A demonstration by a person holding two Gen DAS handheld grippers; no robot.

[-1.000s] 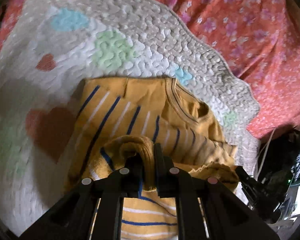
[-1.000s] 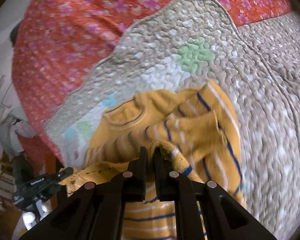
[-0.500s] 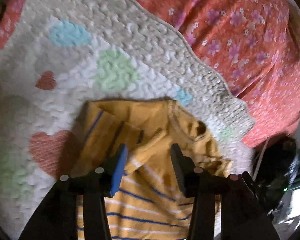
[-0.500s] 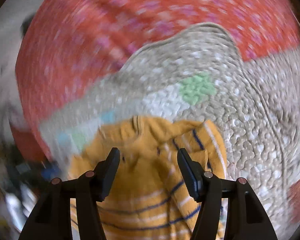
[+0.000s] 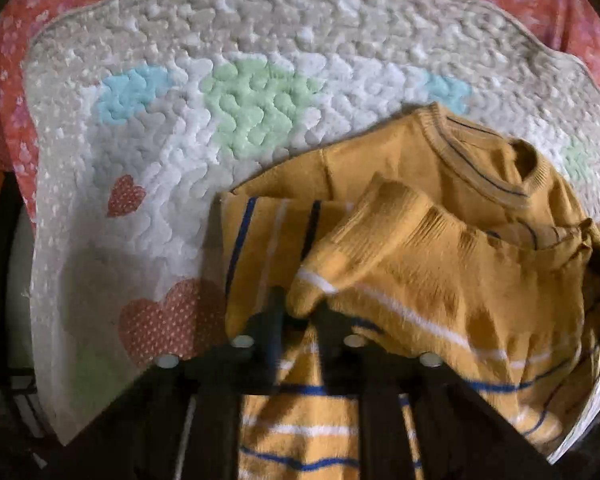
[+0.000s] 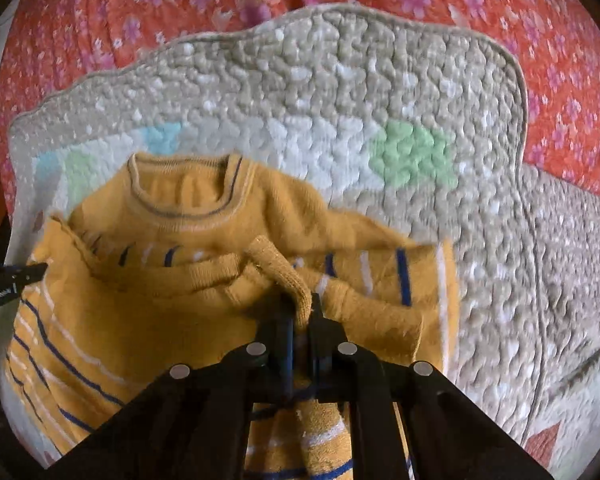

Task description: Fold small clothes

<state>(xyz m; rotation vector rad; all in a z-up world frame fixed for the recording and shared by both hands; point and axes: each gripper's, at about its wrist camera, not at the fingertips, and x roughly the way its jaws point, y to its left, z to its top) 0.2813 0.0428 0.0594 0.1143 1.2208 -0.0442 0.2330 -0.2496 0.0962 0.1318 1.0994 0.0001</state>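
A small mustard-yellow knit sweater [image 5: 440,264] with blue and white stripes lies face up on a quilted mat [image 5: 260,60], its ribbed neckline [image 6: 184,200] toward the far edge. Both sleeves are folded in across the chest, cuffs meeting near the middle. The lower body bunches, rumpled, toward the cameras.

Sweater [image 5: 440,280] hem cut off, perhaps blurred.

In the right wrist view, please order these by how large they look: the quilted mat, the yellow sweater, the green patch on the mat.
1. quilted mat
2. yellow sweater, though it lies nearer the camera
3. green patch
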